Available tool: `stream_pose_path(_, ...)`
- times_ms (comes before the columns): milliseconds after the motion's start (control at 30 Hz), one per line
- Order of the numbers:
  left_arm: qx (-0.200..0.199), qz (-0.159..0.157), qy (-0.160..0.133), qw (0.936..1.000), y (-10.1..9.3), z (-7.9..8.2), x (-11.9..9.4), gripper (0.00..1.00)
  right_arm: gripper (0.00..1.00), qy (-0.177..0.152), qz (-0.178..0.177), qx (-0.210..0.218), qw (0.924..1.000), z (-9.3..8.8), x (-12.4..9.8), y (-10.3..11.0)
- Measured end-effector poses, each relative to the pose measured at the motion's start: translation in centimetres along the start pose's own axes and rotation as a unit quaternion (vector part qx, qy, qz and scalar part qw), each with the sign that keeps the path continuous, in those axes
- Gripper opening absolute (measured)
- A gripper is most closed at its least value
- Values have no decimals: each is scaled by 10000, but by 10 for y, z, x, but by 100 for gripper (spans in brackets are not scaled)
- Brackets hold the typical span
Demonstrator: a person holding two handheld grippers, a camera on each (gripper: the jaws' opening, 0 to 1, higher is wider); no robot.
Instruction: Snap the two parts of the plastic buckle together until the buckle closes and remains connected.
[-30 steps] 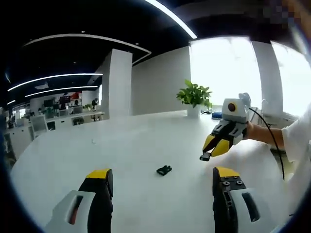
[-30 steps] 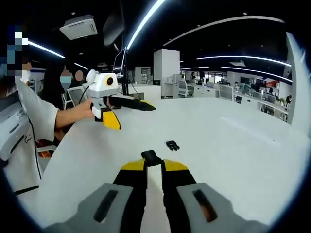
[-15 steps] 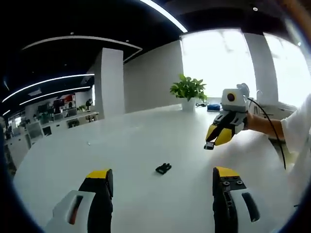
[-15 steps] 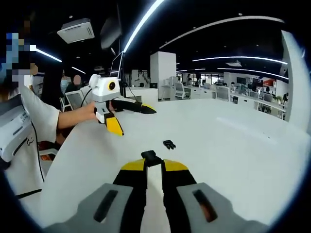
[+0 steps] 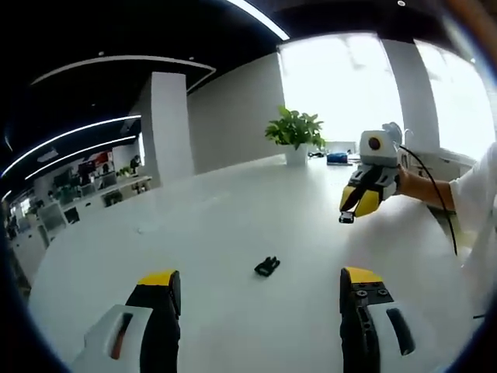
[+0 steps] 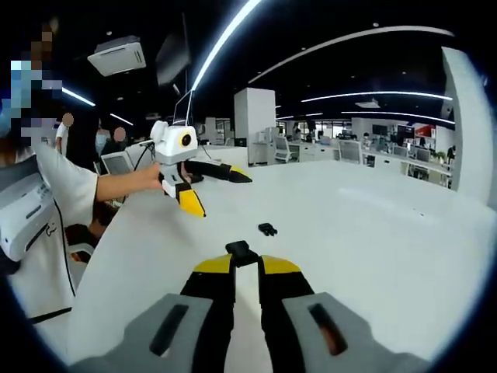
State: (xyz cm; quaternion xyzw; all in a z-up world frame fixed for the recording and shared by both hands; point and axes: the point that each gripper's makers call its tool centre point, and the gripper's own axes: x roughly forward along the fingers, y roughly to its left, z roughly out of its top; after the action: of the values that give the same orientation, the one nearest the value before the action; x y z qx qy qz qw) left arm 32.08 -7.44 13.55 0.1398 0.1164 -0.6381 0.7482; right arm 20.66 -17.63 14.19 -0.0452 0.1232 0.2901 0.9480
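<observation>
Right gripper (image 6: 241, 260): jaws nearly together, pinching a small black buckle part (image 6: 241, 251) at the tips, held above the white tabletop (image 6: 373, 233). Left gripper (image 5: 260, 284): jaws wide apart, nothing between them. Second black buckle part (image 5: 267, 266) lies loose on the tabletop, apart from both grippers. Left gripper view alone shows a potted plant (image 5: 293, 134) by bright windows. Right gripper view alone shows rows of office desks (image 6: 349, 148) behind.
</observation>
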Motion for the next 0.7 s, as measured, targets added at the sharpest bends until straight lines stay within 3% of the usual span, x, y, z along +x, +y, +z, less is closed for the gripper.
stream_pose_path(333, 343, -123, 454, 9983, 4, 1, 8, 85, 10, -40, -37, 116, 9999, -8, -7, 1)
stream_pose_path(600, 927, -181, 880, 9916, 3, 2, 13, 85, 10, -73, -50, 154, 9998, -9, -8, -1)
stream_pose_path(700, 927, -217, 973, 9907, 3, 2, 15, 85, 10, -71, -71, 131, 9999, -8, -7, -1)
